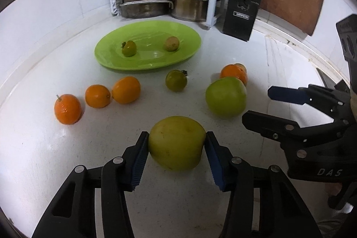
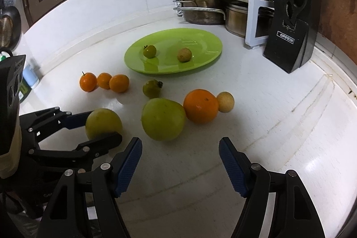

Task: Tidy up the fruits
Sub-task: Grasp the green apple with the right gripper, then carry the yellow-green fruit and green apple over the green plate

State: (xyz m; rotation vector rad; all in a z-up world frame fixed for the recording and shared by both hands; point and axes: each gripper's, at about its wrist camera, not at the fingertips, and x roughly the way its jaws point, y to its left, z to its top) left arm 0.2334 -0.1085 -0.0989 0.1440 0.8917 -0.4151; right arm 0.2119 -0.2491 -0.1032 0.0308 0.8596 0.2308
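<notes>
Left gripper [image 1: 176, 144]: we see it low and centre in its own view, blue pads [image 1: 138, 160] pressed to both sides of a yellow-green apple [image 1: 176, 142]. Right gripper [image 2: 180, 144]: bottom centre of its view, jaws apart, nothing between them.

A: How is the left hand-held gripper [image 1: 176, 144] built?

B: Black plastic linkage arms are seen, joined by round silver pivot pins. Each finger is faced with a blue ribbed pad [image 1: 138, 162].

A: And the right hand-held gripper [image 2: 180, 148]?

B: The same black frame, silver pins and blue textured pads [image 2: 233, 167] are shown. Beside that frame, in the left wrist view, white letters "DAS" [image 1: 329, 171] are printed on its black body, and a small screw is set into one finger.

A: Anything above that lettering?

B: A boxy black housing with two round openings [image 1: 348, 48] is mounted there.
</notes>
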